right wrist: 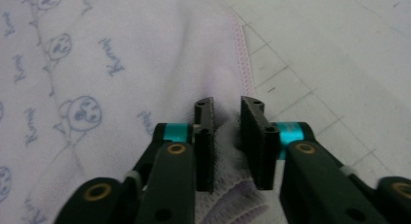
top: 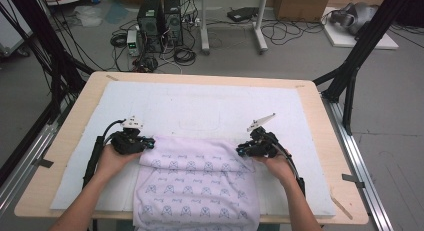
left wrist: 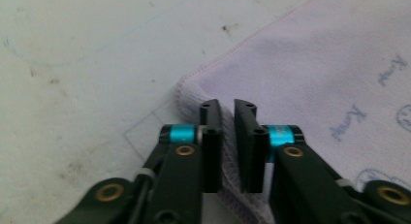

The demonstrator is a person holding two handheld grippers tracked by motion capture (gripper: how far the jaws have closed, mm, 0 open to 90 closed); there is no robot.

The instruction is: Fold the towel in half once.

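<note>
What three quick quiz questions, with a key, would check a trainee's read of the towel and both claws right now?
1. True or false: the towel hangs over the table's near edge.
2. What does the left claw pinch: A the towel's edge, B a cable, C nothing?
3. Which side of the towel does the right claw hold?

Key: 1 true. 2 A, cloth sits between its jaws. 3 The person's right side, at the top fold, with cloth between the jaws.
</note>
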